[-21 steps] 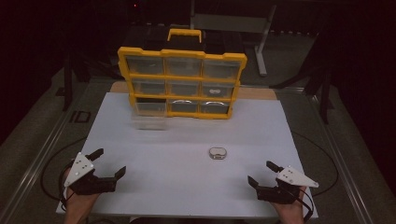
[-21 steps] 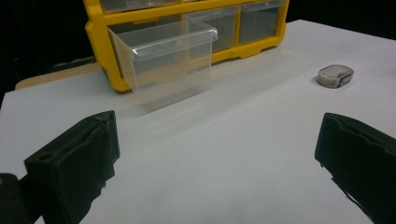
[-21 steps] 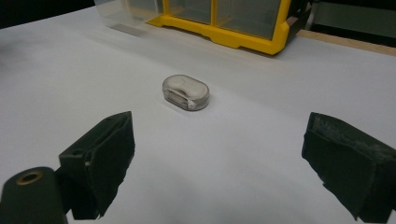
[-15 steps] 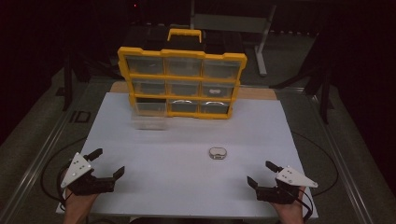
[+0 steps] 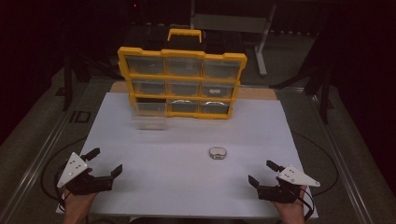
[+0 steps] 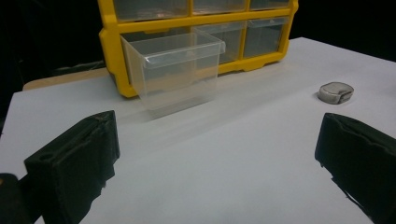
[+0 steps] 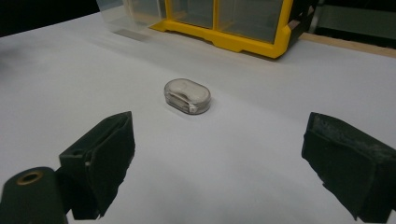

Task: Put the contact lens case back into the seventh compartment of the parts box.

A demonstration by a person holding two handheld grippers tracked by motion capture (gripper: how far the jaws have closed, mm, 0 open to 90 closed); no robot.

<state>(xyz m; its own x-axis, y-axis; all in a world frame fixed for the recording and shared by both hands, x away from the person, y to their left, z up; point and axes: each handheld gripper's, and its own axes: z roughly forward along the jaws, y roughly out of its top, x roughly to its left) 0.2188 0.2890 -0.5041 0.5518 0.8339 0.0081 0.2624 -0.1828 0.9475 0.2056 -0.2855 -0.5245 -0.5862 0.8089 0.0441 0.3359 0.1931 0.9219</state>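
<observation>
A small oval clear case (image 5: 217,153) (image 7: 187,95) (image 6: 336,92) lies flat on the white table top (image 5: 187,186). It is ahead of my right gripper (image 5: 260,171) (image 7: 217,158), whose jaws stand wide open and empty near the front right edge. My left gripper (image 5: 107,160) (image 6: 217,158) is open and empty at the front left. A clear plastic drawer (image 5: 148,116) (image 6: 175,70) stands on the table, pulled out in front of the yellow organizer's (image 5: 182,81) (image 6: 196,21) (image 7: 243,42) lower left slot.
The organizer stands upright at the back of the table with three rows of clear drawers and a handle on top. Cables trail from both grippers past the table's sides. Dark floor and metal stand legs lie beyond the table.
</observation>
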